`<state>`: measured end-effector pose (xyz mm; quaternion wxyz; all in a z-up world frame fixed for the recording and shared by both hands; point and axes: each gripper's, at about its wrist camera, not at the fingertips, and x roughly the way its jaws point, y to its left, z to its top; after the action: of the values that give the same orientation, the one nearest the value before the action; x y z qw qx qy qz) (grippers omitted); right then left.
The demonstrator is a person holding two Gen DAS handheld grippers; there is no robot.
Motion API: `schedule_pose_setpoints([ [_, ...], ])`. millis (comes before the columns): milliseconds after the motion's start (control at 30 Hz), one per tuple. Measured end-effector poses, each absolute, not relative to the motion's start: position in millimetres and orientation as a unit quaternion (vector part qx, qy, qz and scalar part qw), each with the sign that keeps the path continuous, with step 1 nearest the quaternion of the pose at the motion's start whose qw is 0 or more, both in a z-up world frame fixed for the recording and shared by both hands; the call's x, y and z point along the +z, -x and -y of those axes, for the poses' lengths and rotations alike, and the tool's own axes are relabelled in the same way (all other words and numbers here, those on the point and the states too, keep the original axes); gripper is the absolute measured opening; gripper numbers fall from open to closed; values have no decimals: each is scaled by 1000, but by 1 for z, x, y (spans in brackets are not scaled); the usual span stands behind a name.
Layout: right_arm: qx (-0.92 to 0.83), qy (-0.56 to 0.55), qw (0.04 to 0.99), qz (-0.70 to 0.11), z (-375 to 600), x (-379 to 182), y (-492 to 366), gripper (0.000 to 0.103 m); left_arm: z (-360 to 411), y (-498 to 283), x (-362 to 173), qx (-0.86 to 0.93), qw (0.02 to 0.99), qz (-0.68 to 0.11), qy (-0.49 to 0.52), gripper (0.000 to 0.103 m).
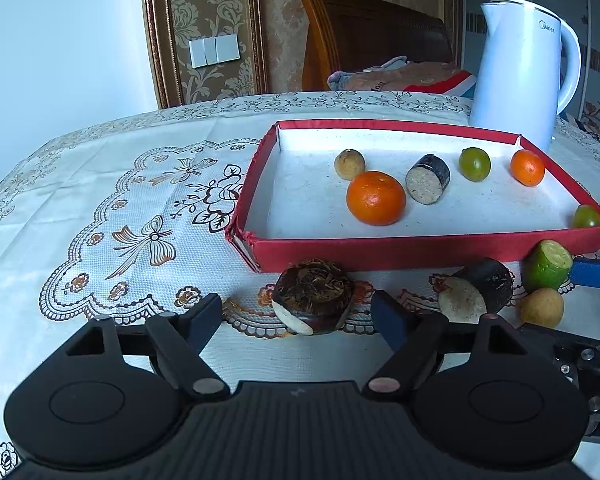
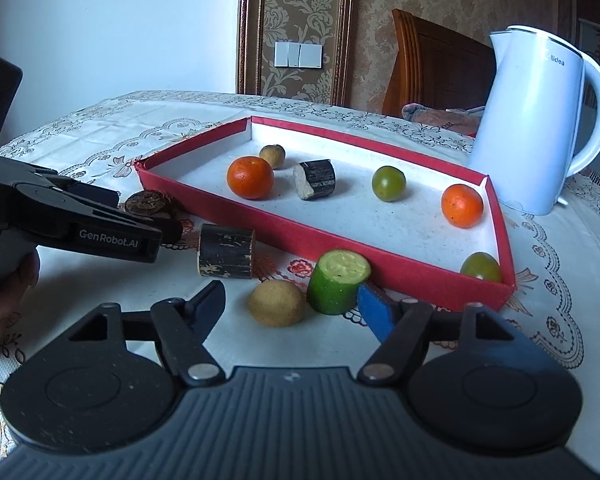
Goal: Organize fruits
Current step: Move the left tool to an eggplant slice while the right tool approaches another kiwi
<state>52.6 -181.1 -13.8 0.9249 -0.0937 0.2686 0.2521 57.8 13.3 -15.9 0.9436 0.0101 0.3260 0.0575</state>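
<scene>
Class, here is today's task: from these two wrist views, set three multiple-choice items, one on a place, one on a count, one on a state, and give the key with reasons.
1. Where is the cucumber piece?
A. inside the red tray
B. on the tablecloth, outside the red tray's near wall
C. beside the kettle

2. How many oranges lie in the red tray?
A. one
B. two
C. four

3. How does the right gripper stand?
A. open, holding nothing
B. shut on the cucumber piece
C. shut on the longan

Key: 1 B, it stands on the cloth before the wall. 2 B, a large orange and a small orange. 3 A, its fingers are spread, gripping nothing.
</scene>
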Motion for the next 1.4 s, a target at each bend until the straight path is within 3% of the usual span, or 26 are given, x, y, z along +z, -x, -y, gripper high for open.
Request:
schedule_pose_setpoints([
  [300, 265, 112, 922, -260, 174, -13, -47, 64, -14, -58, -16, 57, 944, -326, -9, 82],
  [467, 288, 137, 916, -244, 166, -12, -38, 44, -14, -57, -15, 56, 944, -326, -7, 82],
  [867, 283, 127, 912, -268, 165, -15, -46, 41, -14, -57, -15, 56, 944, -326, -7, 82],
  [1067, 273, 129, 913, -274, 162, -17, -48, 28, -15, -58, -15, 49, 944, -327, -1, 82],
  [1167, 266, 119, 917, -273, 166, -16, -49, 28, -16, -58, -15, 48, 944, -327, 3, 82],
  [1233, 263, 117, 919, -270, 167, -16, -48, 28, -17, -57, -14, 43, 945, -325, 7, 77],
  [1300, 261, 113, 921, -266, 168, -15, -46, 28, -17, -56, -14, 41, 946, -321, 8, 64],
  [1400, 261, 102, 923, -265, 172, -14, -46, 28, -16, -55, -14, 36, 947, -319, 7, 60],
])
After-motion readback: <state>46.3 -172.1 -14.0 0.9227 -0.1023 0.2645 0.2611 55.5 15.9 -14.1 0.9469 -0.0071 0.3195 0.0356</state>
